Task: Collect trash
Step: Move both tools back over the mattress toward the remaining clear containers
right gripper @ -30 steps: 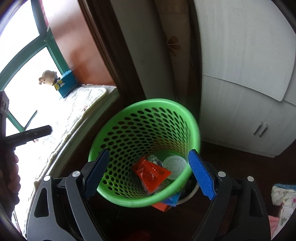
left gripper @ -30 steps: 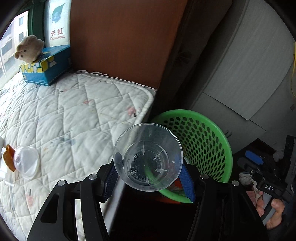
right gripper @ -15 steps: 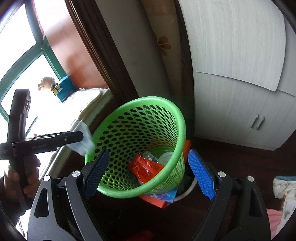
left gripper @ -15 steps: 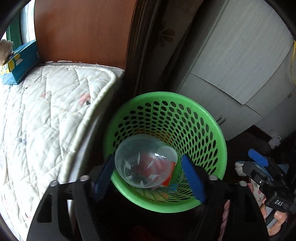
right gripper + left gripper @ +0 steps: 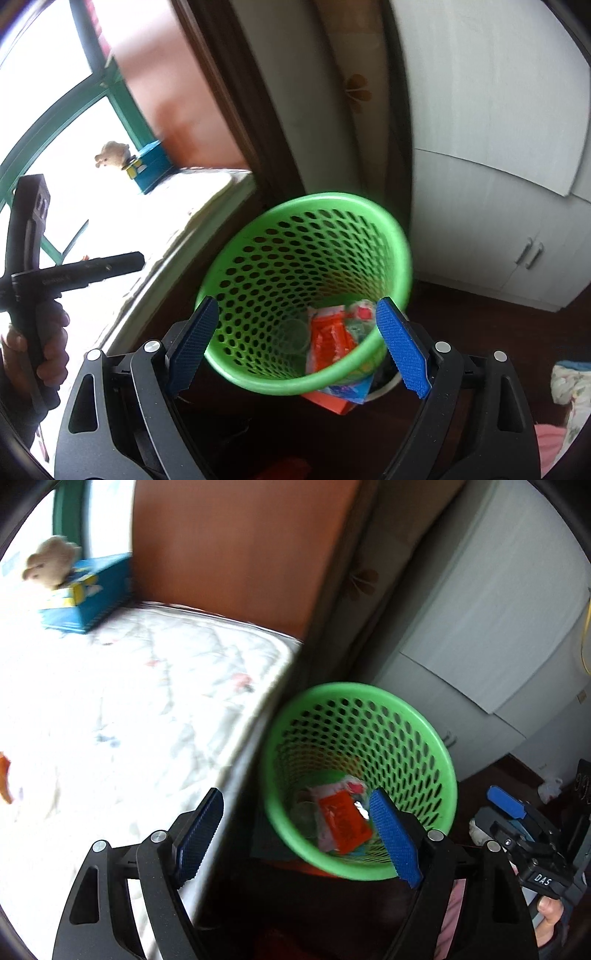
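Note:
A green perforated basket stands on the floor beside the bed; it also shows in the right wrist view. Inside lie an orange wrapper, other wrappers and a clear plastic cup. My left gripper is open and empty, above the gap between the bed edge and the basket. My right gripper is open and empty, just in front of the basket's near rim. An orange piece of trash lies on the bed at the far left.
A white quilted mattress fills the left. A blue tissue box with a plush toy sits at its far end. White cabinets stand behind the basket. Packaging lies under the basket's near side.
My left gripper has opened and let go of the clear cup, which now lies in the basket. The left gripper has pulled back toward the bed. The right gripper stayed open.

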Demonstrator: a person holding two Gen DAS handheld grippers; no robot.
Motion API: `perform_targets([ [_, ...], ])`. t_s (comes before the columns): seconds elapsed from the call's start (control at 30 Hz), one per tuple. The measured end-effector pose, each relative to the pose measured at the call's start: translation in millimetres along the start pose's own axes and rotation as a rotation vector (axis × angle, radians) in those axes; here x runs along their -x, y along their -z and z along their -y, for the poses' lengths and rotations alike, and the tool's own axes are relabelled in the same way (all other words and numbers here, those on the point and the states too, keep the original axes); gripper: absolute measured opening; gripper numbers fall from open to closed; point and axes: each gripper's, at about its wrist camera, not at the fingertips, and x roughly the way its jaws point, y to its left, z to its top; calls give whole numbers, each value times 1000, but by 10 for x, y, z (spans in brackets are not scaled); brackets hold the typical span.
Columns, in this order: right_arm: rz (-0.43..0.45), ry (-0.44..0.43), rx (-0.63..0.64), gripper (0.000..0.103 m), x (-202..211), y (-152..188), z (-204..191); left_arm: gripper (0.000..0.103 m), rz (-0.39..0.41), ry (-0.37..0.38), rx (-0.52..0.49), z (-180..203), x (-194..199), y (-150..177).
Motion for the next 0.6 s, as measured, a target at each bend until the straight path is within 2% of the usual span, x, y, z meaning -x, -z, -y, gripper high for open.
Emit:
perform_targets([
  [0.3,-24,-75,117,86,-148,-99,-619,79,90,-116,99,-716,574,114],
  [0.6,-61,-170,234,86,-394,-180,-1359,79,144,-256,224,-1726,1027,262],
])
